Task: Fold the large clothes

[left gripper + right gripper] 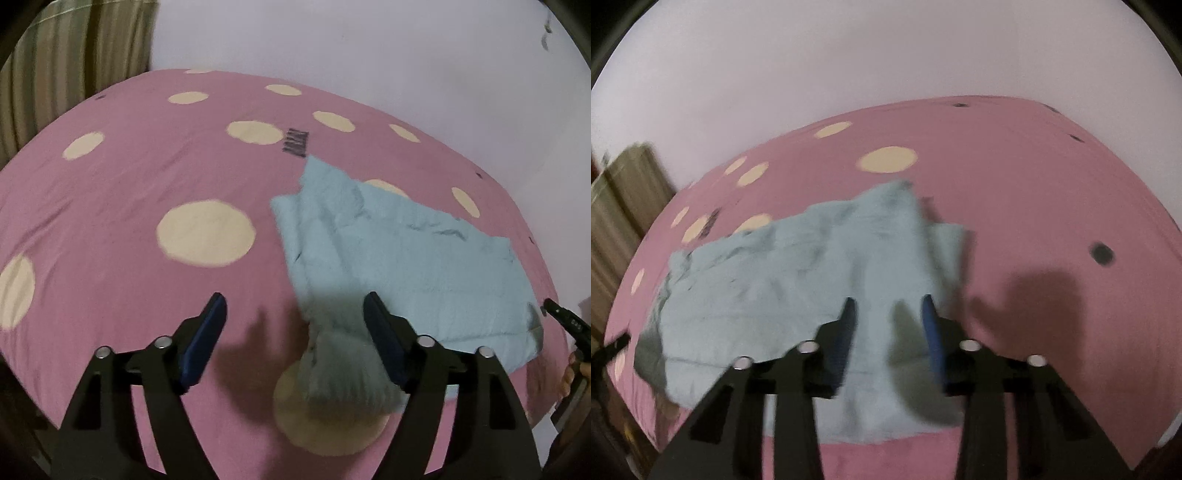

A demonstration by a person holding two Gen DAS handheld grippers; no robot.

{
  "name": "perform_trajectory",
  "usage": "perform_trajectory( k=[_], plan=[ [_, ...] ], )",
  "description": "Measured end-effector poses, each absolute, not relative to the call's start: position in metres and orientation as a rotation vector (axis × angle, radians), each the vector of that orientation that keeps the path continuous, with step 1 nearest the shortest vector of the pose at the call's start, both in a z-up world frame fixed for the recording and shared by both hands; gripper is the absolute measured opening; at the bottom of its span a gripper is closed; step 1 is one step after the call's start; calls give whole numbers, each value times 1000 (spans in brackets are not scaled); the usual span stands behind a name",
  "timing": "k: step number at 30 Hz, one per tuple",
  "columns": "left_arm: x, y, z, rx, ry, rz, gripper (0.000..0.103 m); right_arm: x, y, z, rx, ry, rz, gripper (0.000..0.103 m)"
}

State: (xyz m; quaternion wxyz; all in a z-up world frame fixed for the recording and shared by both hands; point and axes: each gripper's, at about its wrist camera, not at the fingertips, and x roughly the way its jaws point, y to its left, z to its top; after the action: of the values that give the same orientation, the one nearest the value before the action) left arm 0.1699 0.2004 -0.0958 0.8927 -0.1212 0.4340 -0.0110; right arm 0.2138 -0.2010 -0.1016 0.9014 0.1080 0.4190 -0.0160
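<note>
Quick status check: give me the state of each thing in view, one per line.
Light blue garment: lying on the bed, partly folded, rumpled, held by neither tool.
Left tool: open wide, nothing between its fingers.
Right tool: open, narrower gap, above the garment, gripping nothing.
Pink dotted bedsheet: spread flat under the garment.

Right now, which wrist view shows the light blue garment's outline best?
The left wrist view: the light blue garment lies nearly whole on the pink spotted bedsheet, its far corner and side edges visible; only its near end is shadowed. In the right wrist view the garment is blurrier, and the right gripper covers its near edge.
</note>
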Motion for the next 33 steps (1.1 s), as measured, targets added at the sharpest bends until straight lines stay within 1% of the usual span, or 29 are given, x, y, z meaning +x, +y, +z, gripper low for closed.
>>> perform_trajectory(
  k=[2, 7, 14, 23, 29, 33],
  plan=[
    [184, 199, -97, -242, 921, -33, 78, 226, -177, -101, 203, 885, 32, 25],
    [218, 201, -107, -315, 1002, -86, 78, 253, -122, -103, 162, 911, 139, 25],
    [232, 195, -114, -272, 1023, -83, 78, 280, -68, -118, 133, 954, 217, 25],
    [249, 192, -132, -195, 1083, -49, 78, 290, -50, -162, 95, 1047, 198, 25],
    [261, 188, -144, -212, 1123, -64, 78, 292, -48, -169, 86, 1054, 197, 25],
    [266, 188, -156, -282, 1173, -97, 78, 292, -48, -170, 85, 1053, 198, 25]
  ],
)
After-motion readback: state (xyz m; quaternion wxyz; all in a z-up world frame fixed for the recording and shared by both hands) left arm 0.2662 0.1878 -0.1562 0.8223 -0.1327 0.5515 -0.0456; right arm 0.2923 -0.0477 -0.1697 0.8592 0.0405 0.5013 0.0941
